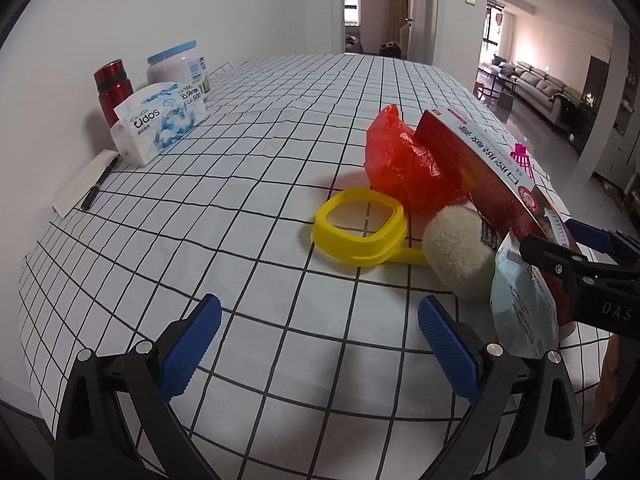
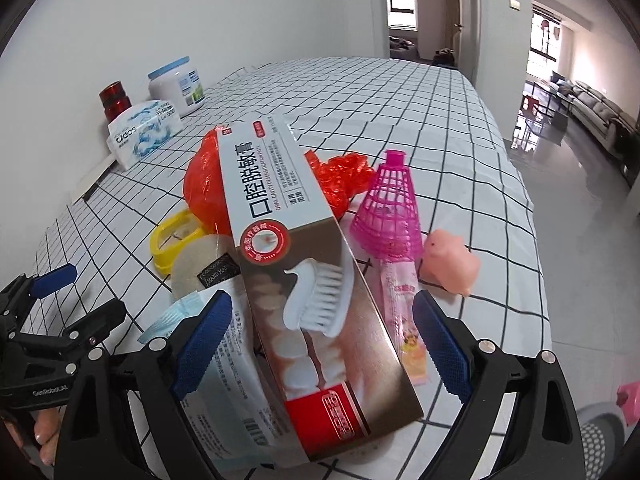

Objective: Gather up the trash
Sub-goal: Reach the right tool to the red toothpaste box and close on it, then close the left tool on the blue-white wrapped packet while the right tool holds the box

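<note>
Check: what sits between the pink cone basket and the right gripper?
A pink sachet lies between the basket and the right gripper, seen in the right wrist view.

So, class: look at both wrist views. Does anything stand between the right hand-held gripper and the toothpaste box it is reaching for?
Nothing visible does. The toothpaste box already lies between the open fingers of the right hand-held gripper. A face mask packet crowds its left finger, and a pink sachet lies beside the right one.
</note>
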The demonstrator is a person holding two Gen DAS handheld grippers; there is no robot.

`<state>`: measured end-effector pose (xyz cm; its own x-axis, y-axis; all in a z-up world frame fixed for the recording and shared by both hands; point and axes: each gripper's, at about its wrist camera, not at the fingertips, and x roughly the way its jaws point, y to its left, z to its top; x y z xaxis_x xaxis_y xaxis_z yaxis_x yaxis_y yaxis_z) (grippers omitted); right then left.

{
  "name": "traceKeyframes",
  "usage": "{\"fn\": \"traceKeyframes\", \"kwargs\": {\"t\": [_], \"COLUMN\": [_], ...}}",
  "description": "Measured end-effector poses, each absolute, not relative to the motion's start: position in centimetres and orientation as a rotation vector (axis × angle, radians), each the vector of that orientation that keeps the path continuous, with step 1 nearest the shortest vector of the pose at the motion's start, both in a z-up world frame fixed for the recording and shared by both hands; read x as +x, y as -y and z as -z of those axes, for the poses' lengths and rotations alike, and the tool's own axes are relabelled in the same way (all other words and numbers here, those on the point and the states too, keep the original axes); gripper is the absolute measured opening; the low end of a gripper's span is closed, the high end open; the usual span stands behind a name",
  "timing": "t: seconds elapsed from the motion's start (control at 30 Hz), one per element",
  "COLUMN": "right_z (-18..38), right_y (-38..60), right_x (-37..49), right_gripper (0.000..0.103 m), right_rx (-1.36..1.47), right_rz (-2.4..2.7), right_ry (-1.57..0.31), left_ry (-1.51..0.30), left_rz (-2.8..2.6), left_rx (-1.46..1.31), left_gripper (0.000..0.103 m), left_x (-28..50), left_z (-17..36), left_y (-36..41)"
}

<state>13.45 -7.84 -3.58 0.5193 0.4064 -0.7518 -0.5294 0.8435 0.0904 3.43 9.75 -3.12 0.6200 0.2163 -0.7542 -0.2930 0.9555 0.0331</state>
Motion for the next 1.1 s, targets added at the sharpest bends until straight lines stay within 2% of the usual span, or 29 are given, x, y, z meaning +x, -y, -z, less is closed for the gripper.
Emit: {"fn": "traceKeyframes", "kwargs": {"t": [0.1,0.2,0.43,1.1], "right_z": [3.8,3.9,3.9,-0.8], "right_y": [7.5,7.2,7.1,11.5], "right_x": [13.5,13.6,13.2,7.9], "right_gripper": [0.088,0.071,0.06,0.054], "right_rx": [-0.169,-0.178,-0.183,-0.018], "right_rz": [-0.574,-0.58,-0.586,-0.472], "right_ry": [-0.854,-0.861,-0.853,-0.673], "left_ry": [-0.852,-0.847,-0.834,-0.822], "left_rz": [-0.3,-0.299,-0.272,-0.119], "left_rx": [-0.086,-0.087,-0.092,-0.091], "left_gripper": [0.097,0.097,0.097,0.097], "left_x": [3.1,3.0,2.6,1.7], "left_z": [3.1,2.9,2.5,1.8], "left_y": [-9.8,-9.9,-9.6,-5.7]}}
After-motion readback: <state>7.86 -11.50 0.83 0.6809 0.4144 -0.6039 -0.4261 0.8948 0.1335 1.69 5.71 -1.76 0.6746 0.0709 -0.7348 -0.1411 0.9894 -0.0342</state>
